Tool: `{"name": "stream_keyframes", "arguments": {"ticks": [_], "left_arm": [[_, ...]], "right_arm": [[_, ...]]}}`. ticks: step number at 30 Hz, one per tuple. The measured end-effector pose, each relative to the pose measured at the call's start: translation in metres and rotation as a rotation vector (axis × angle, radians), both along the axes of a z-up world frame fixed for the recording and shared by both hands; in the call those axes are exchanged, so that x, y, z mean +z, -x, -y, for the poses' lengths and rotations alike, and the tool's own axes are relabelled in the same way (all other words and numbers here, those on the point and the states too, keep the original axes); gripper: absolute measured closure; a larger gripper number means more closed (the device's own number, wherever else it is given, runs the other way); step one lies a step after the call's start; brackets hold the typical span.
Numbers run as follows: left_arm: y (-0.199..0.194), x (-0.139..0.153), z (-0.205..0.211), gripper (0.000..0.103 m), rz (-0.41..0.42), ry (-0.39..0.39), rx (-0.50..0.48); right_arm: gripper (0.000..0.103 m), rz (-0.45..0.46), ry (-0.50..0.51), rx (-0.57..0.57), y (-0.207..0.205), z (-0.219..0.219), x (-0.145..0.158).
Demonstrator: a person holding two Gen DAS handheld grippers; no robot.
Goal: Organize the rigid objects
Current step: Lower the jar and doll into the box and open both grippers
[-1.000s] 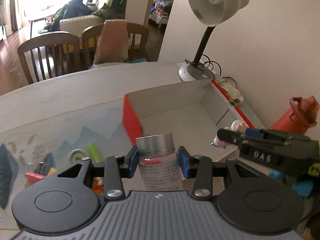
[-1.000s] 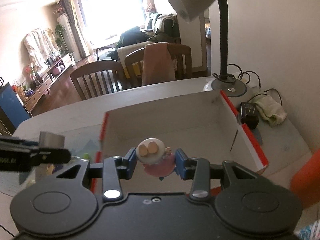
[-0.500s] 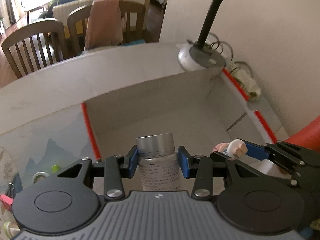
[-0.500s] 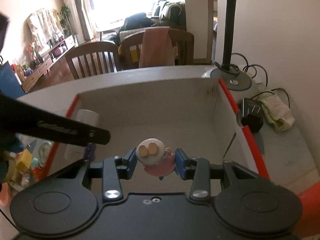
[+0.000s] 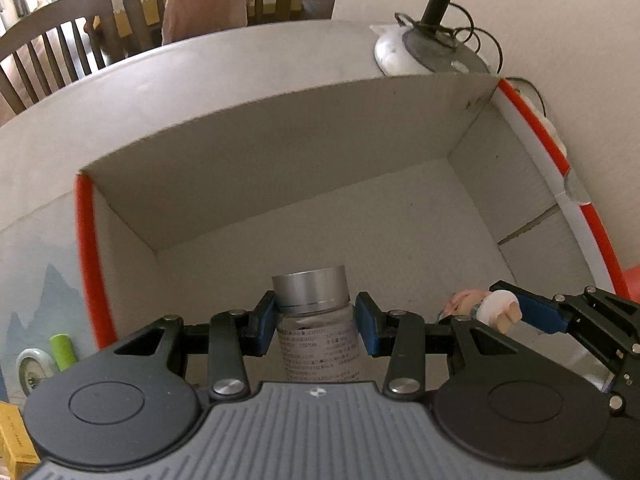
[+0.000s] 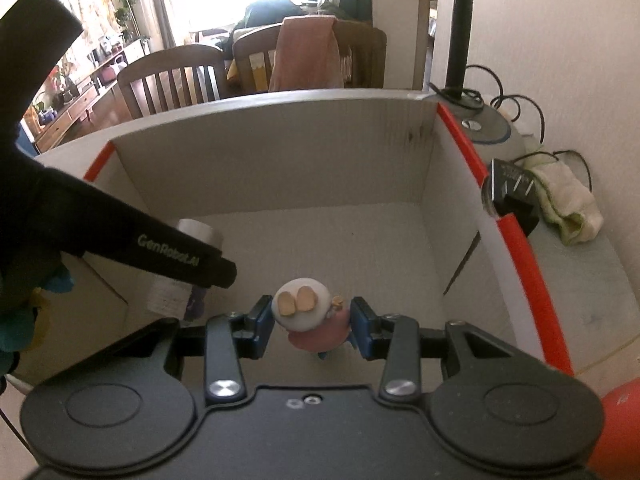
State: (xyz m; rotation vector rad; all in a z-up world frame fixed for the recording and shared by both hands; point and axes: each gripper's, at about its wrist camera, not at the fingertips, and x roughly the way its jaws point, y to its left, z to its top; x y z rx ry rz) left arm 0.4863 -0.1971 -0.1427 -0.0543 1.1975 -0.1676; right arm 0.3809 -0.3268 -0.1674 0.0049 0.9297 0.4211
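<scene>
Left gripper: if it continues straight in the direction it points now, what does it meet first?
Probably the bare floor of the cardboard box. The left gripper, shut on the silver-capped bottle, points steeply down into it; nothing else shows ahead. Depth is unclear.

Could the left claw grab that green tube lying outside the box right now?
Probably not. The left claw is already clamped on a silver-capped bottle over the cardboard box, and the green tube lies beyond the box's red-edged wall. It would need to let go first.
</scene>
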Motion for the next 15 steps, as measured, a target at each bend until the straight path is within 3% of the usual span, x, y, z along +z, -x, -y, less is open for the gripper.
{"name": "stream_keyframes", "arguments": {"ticks": [15], "left_arm": [[-0.013,-0.022,0.003,0.062,-0.126,0.008,-0.018]], "right_arm": [[0.062,-0.07,0.026,0.029,0.013,0.007,0.001]]}}
